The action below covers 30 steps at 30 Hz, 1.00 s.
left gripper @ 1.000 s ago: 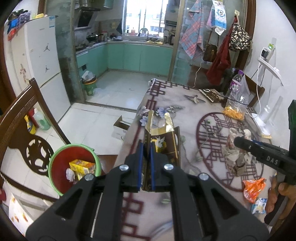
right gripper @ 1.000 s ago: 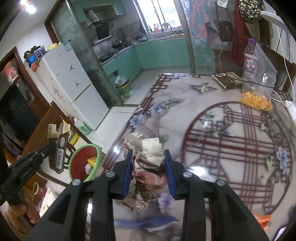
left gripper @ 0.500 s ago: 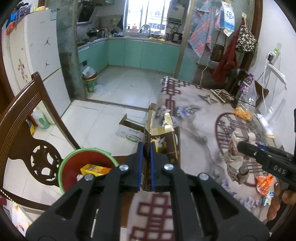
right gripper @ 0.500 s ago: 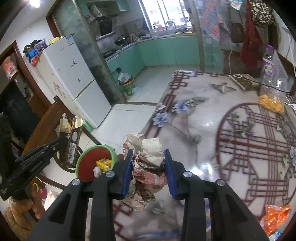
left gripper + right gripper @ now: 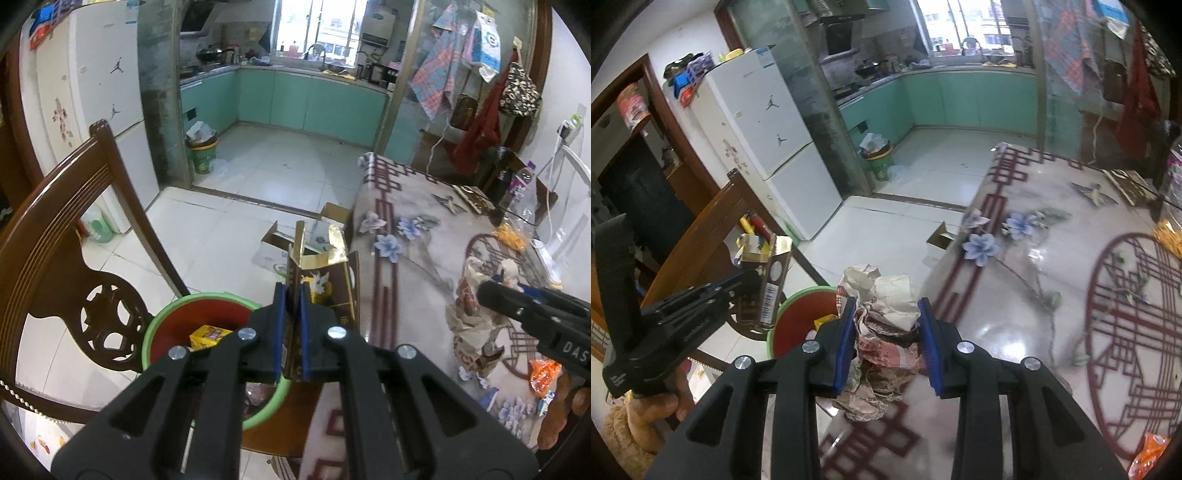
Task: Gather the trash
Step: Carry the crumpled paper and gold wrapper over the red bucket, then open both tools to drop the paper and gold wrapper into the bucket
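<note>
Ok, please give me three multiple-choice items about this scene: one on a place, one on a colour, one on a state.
1. Where does the bin stand?
A. on the floor beside the table
B. on the table
C. on the chair

2. What colour is the bin's rim?
A. blue
B. green
C. white

3. What does the right hand-held gripper hold?
A. nothing
B. a bottle
C. crumpled paper

Answers:
1 A: it sits low between the chair and the table.
2 B: a green edge rings the red inside.
3 C: both pads press the paper.
</note>
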Available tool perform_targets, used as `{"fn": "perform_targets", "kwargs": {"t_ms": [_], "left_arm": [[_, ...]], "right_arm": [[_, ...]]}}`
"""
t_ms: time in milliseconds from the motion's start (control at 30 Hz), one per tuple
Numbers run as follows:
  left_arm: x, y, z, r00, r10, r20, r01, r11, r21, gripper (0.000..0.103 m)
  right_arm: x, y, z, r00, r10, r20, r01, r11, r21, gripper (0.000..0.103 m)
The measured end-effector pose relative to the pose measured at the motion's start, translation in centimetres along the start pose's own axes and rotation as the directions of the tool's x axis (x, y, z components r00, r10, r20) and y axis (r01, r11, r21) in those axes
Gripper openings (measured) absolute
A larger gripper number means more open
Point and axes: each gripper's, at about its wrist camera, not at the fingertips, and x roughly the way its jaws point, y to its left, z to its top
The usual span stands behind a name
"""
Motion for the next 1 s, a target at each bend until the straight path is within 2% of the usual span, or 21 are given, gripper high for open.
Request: {"fn": "perform_targets", "kwargs": {"t_ms": [333,567,867,933,967,1000], "left_arm": [[1.8,4.7,-0.5,0.996,0.076,-0.049,-0.079,0.995,-0.057,0.007],[2.7,8.3,-0.8,0.989,0.127,-0.079,-0.134,0.986,-0.101,0.007],[4.3,11.1,-1.0,0.982,0.151,-0.116,-0.166,0.977,-0.134,0.007],[4.6,11.5,-0.9,0.98,0.155,-0.121,-0.171,0.976,-0.138,0.007],[4.8,11.7,-0.7,0.979,0.164,-0.123,-0.181,0.973,-0.141,0.01],[4.9,11.8,-0.6,0.978,0.168,-0.126,-0.186,0.971,-0.149,0.027]], "right_arm": [[4.6,3.6,0.9,0.993,0.086,-0.075,-0.088,0.996,-0.029,0.032],[9.4,6.7,1.2,0.972,0.159,-0.171,-0.169,0.985,-0.045,0.033],[13.2,9.6,0.8,0.951,0.186,-0.246,-0.216,0.971,-0.1,0.034],[14.1,10.0,1.1,0.945,0.201,-0.257,-0.234,0.966,-0.106,0.037],[14.4,10.2,1.1,0.941,0.216,-0.262,-0.251,0.962,-0.106,0.044],[14.6,10.3,1.2,0.94,0.221,-0.261,-0.255,0.961,-0.106,0.059]]}}
